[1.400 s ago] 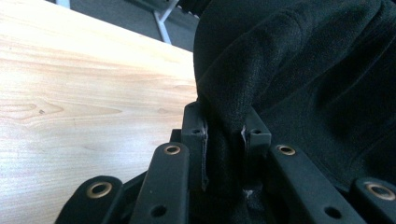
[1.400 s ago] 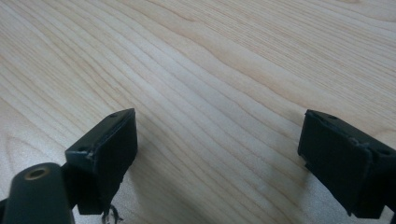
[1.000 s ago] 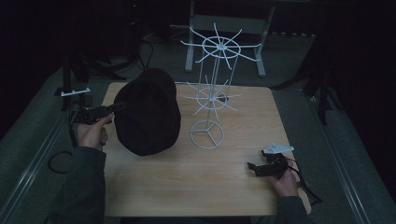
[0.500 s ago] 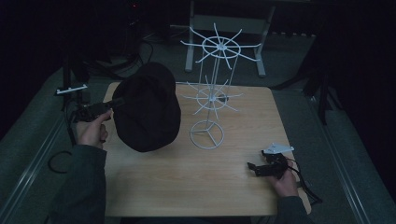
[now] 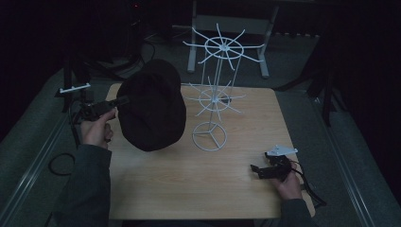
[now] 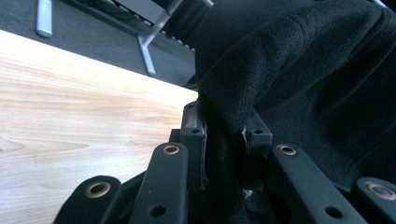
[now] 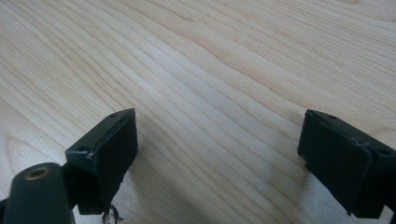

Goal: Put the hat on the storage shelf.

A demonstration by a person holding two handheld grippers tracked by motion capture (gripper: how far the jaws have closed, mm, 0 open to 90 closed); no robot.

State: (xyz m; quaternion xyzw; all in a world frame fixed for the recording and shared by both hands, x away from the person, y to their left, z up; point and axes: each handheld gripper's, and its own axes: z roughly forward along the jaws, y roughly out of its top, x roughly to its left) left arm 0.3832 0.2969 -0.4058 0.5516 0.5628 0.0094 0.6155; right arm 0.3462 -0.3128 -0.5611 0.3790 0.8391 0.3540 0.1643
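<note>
No readable text, label or number — none anywhere.

From my seat: black hat [image 5: 152, 111] covers the left gripper [image 5: 124, 100] tips in high view, so I can't see the jaws there. In left gripper view the hat [image 6: 299, 70] runs off top & right edges, and its fold buries the gap between the jaws; can't tell how deep the fabric goes. Hat also hides part of the wire stand [image 5: 215, 101]'s lower ring of arms and the table [image 5: 198, 189] under it. Right gripper [image 5: 263, 170] is small & dark in high view, jaw gap unreadable there. Right gripper view cuts both jaws off at the bottom edge. Room beyond the table too dark to make out.
</note>
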